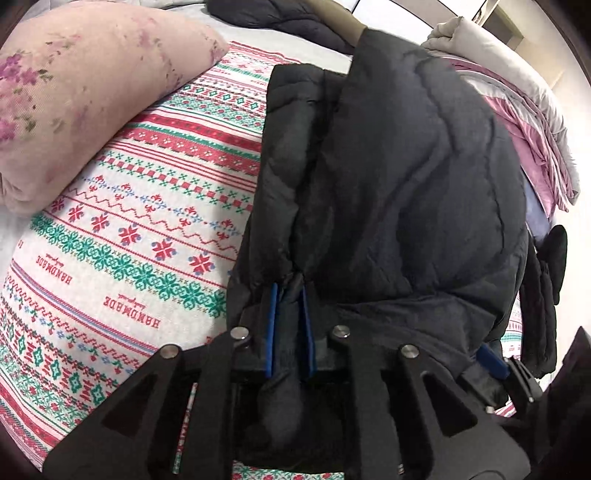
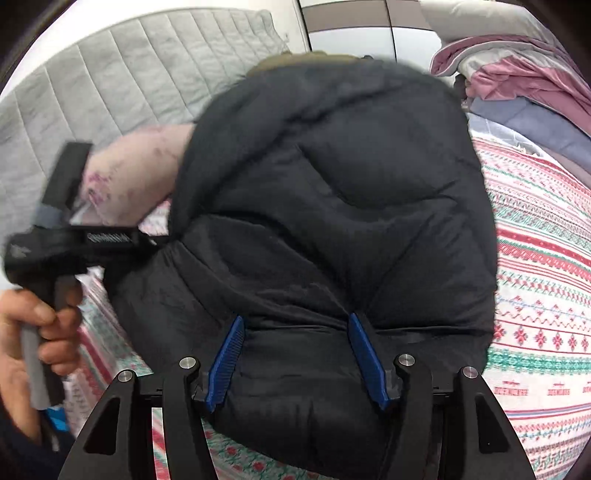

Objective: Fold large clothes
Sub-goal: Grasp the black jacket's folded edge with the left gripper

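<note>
Between both jaws, black jacket (image 1: 388, 184)

Bed covered by a sheet (image 1: 155, 206) with red, green and white folk-pattern bands, "HANDMADE" printed along one band. Pink floral pillow (image 1: 85, 96) at upper left of the left wrist view. Grey quilted headboard (image 2: 122, 74) at upper left of the right wrist view. Heap of pink and grey bedding (image 2: 517, 70) at upper right. Pale wall (image 2: 347, 22) behind, evenly lit.

The bed (image 1: 122, 221) has a sheet with red and green patterns. A pink flowery pillow (image 1: 85, 96) lies on it. Pink and grey blankets (image 2: 517, 74) are piled at the bed's far side.
</note>
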Demonstrator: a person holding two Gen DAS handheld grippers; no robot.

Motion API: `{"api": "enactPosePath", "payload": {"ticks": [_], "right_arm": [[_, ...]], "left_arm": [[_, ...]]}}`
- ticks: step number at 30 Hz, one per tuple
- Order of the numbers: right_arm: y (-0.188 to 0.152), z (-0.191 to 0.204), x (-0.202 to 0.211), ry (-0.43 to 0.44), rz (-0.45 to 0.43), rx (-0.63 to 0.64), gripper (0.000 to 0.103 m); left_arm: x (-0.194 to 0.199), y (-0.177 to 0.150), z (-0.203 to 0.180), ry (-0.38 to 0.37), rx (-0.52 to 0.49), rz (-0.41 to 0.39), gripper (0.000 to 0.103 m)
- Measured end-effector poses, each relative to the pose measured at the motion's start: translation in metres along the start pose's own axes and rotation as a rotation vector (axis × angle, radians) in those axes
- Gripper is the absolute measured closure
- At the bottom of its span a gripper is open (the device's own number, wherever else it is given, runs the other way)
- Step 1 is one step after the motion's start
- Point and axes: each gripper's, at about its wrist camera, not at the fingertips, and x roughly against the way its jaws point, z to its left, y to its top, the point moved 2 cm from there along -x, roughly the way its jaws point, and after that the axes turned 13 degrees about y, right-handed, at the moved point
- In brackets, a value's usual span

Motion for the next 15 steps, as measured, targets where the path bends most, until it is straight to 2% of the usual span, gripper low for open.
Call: {"api": "enactPosePath", "payload": {"ticks": [4,7,10,11,13,15], "right_arm": [[-0.002,-0.001,-0.014,-0.026,0.014,0.006,0.042],[-0.003,-0.003,-0.017,-0.023,0.012,-0.003,0.042],[-0.002,-0.007,-0.02,-0.034,0.015,-0.008,0.042],[-0.002,-0.007,-0.021,-0.04,0.016,-0.006,0.042],[-0.001,-0.007,-0.022,-0.045,0.021,-0.002,0.042],[0.0,-0.007,-0.024,-0.047,0.023,-0.003,0.042]], "left_arm": [[0.0,0.001,0.001,0.014,0.003,0.005,0.08],[0.001,0.002,0.001,0.04,-0.001,0.0,0.071],[0.016,0.008,0.01,0.015,0.047,-0.01,0.07],[0.025,0.011,0.015,-0.013,0.071,-0.039,0.071],[0.057,0.017,0.028,-0.104,0.126,-0.178,0.071],[0.076,0.018,0.029,-0.14,0.134,-0.252,0.07]]}}
